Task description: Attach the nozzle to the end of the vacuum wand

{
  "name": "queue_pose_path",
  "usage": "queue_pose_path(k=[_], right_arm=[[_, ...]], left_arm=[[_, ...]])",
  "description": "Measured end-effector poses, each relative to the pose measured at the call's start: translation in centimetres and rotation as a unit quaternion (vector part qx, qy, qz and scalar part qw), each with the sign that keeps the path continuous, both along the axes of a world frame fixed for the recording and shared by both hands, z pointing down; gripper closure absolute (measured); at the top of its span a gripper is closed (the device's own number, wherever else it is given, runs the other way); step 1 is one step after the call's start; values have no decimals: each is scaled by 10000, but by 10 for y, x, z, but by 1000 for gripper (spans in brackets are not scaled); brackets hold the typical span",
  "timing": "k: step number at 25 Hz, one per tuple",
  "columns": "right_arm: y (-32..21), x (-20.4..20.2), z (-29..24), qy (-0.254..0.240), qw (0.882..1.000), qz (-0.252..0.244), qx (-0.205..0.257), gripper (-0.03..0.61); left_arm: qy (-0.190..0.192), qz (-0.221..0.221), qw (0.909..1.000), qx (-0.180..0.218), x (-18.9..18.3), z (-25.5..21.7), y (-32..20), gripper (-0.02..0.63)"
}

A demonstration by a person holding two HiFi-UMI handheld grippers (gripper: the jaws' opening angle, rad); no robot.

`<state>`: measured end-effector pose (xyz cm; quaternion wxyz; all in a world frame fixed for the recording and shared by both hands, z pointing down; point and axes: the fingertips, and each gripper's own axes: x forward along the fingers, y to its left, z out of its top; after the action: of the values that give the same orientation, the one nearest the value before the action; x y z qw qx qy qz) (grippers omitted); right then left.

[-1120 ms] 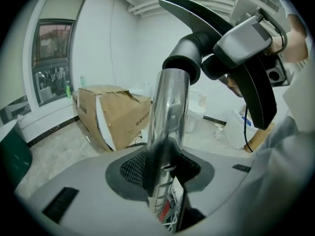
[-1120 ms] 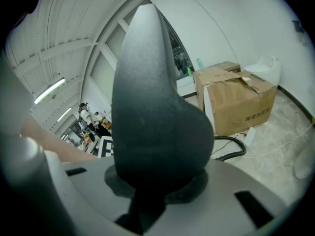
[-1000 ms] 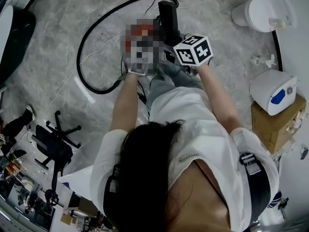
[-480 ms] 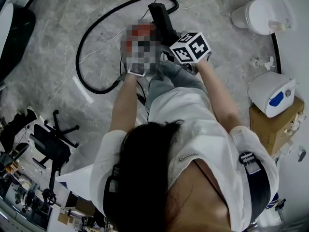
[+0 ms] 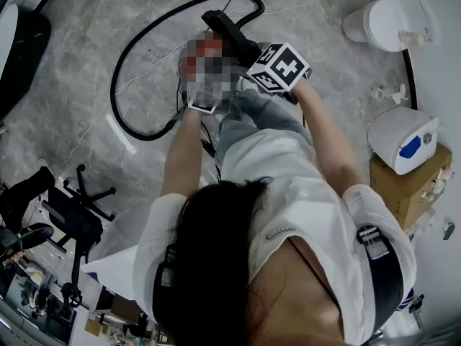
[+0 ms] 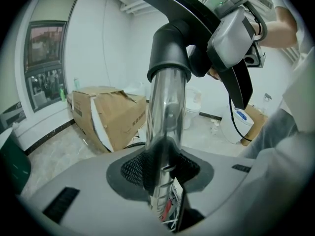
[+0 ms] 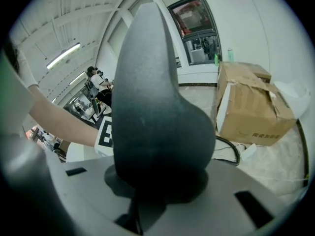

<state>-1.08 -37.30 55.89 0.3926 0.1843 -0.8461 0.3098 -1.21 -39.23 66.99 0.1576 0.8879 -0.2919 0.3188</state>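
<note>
Nozzle (image 5: 227,32) has swung leftward, clamped in the right gripper (image 7: 157,188); left gripper (image 6: 161,175), jaws just tightening, grips the wand (image 6: 166,117); joint seems seated, locking likely left.

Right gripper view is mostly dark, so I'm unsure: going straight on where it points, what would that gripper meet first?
The black nozzle clamped between its jaws fills that line; what lies beyond is hidden.

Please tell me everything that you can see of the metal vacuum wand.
The wand is a straight, round tube of shiny silver metal. It rises from the left hand-held gripper, whose jaws have just closed further on it. Its upper end sits inside the black collar of the nozzle, held by the right hand-held gripper.
</note>
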Motion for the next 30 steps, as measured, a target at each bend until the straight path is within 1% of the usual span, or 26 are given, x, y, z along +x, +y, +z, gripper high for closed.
queue_pose_path(k=[4,7,10,12,14,17,22,25,27,30], right_arm=[[2,-1,0,168,9995,-273,-15,480],[5,-1,-1,264,9979,-590,-33,480],[8,0,-1,246,9956,-906,68,480],[9,1,-1,183,9953,-930,184,480],[8,0,0,170,9965,-783,236,480],[8,-2,-1,276,9980,-533,222,480],[10,-9,-3,655,9976,151,-142,480],[11,-14,-4,408,9973,554,-249,479],[12,-14,-4,192,9967,741,-252,479],[12,-17,-4,14,9951,948,-286,480]], left_arm=[[-45,66,10000,-17,0,1,2,489],[-32,91,10000,4,0,0,5,491],[-4,115,9999,-14,0,-1,8,491],[5,112,9999,-23,0,-1,8,491],[-1,98,9999,-29,0,-1,7,491],[-31,86,10000,-31,-1,-2,7,491],[-117,3,9999,-10,1,-2,7,492],[-106,-26,9999,-6,0,-2,7,492],[-93,-10,10000,-14,0,-2,7,492],[-87,-23,10000,-4,-2,-2,7,492]])
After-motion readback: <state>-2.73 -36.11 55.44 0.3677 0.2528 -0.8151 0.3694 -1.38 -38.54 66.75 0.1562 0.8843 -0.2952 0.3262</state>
